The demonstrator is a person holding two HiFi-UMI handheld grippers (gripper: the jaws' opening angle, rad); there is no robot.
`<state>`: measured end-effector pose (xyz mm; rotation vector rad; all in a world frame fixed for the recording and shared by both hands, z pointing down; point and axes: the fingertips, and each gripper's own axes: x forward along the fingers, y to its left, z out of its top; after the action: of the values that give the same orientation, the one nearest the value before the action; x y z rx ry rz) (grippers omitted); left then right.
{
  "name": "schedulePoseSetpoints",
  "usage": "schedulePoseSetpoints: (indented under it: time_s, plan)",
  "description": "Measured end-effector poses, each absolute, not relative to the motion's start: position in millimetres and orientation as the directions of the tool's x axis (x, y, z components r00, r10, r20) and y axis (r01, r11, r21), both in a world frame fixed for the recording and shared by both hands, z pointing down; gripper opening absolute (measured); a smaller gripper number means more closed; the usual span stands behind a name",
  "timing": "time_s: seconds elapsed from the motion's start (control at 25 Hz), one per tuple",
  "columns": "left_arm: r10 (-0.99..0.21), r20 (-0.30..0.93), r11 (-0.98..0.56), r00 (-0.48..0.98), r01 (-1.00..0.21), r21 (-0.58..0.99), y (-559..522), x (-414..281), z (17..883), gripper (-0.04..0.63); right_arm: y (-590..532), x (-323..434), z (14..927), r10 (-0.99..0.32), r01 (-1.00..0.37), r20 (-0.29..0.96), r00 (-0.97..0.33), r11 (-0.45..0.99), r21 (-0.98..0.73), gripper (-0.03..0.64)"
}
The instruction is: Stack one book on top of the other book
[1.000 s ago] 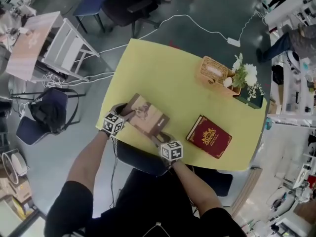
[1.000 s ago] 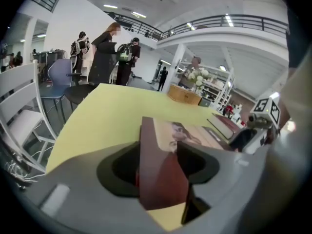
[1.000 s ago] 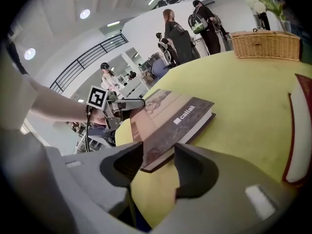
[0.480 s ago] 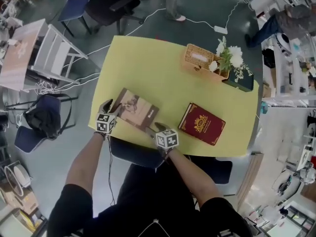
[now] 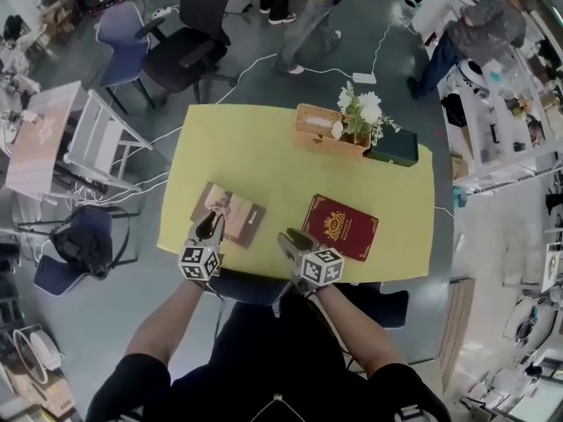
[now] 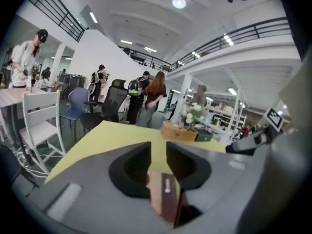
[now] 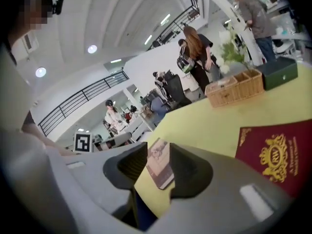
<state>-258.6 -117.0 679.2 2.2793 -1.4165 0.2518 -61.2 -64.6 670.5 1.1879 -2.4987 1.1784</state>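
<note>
Table: a yellow table (image 5: 264, 148) was seen from above, with the person's arms reaching in from the near edge.
Brown book: a brown book (image 5: 242, 220) was laid flat near the near-left corner.
Red book: a red book (image 5: 340, 227) with a gold crest was laid flat to its right, apart from it and not stacked.
Left gripper: the left gripper (image 5: 216, 214) was held over the brown book's near-left part. Its jaws had just been closing and stood a narrow gap apart, with nothing pressed between the pads.
Right gripper: the right gripper (image 5: 287, 236) was held over the near edge, between the two books. Its jaws had just been closing and stood slightly apart, with nothing between them.
Far edge: a wicker basket (image 5: 318, 130), white flowers (image 5: 362, 111) and a dark green box (image 5: 393, 146) were set together, well apart from both books.
Around the table: office chairs (image 5: 189, 55), a white chair (image 5: 101, 139), a white cable (image 5: 264, 60) and standing people (image 5: 303, 16) were seen on the floor.
Left gripper view only: the brown book's dark spine was shown, blurred, low in the gap between the jaws.
Right gripper view only: the brown book's pictured cover was shown through the jaw gap, with the red book's crest to the right.
</note>
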Motion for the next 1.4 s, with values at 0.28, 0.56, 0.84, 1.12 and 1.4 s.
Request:
schedulePoseSetpoints:
  time_s: [0.28,0.56,0.84,1.12,1.4]
  plan:
    - [-0.783,0.235,-0.503,0.576,-0.808,0.306,-75.0,-164.1,591.5,0.07,-48.9,-4.8,561.5,-0.736,-0.744,0.265,-0.623,0.454,-0.489,0.073]
    - [-0.75,0.178,-0.589,0.638,-0.765,0.26,-37.8,-100.9,537.5,0.008,-8.8,38.7,516.6,-0.797,-0.797,0.216,-0.564,0.458,-0.393,0.009]
    - [-0.709,0.183,-0.639,0.681,-0.73,0.242,-12.6,-68.1,524.8,0.008,8.8,86.9,510.7,-0.844,-0.844,0.227,-0.487,0.387,-0.371,0.005]
    - [-0.669,0.233,-0.645,0.705,-0.708,0.288,-0.4,-44.1,538.4,0.008,9.0,116.2,513.9,-0.861,-0.861,0.231,-0.453,0.355,-0.363,0.004]
    - [-0.635,0.304,-0.617,0.71,-0.703,0.354,7.7,-24.1,562.9,0.008,4.4,153.2,537.7,-0.857,-0.882,0.289,-0.427,0.323,-0.343,0.005]
